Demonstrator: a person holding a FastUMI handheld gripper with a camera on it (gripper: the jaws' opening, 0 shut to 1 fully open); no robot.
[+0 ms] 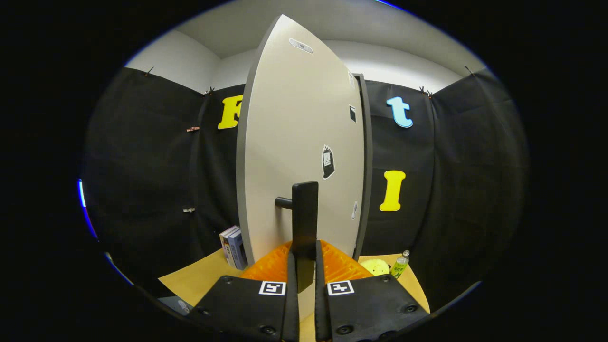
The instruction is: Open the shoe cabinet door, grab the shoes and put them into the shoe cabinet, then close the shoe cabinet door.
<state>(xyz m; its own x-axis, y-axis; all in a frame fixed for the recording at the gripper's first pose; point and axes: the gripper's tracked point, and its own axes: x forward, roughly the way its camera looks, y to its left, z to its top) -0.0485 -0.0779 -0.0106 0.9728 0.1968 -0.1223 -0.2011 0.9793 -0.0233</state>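
The shoe cabinet's pale door (294, 133) stands upright right in front of me, its grey edge turned toward me on the left. A black vertical bar handle (304, 213) sticks out from the door on a short peg (283, 203). The bar's lower end runs down between my fingers. My gripper (304, 249) is shut on this handle, with a ribbed pad (268, 268) pressed against it on each side. A dark strip of the cabinet frame (366, 161) shows along the door's right side.
Several books (232, 247) stand upright on the tan floor board (199, 280) left of the door. Right of the door lie a round yellow soft thing (375, 267) and a small green bottle (400, 264). Black cloth walls close in all around.
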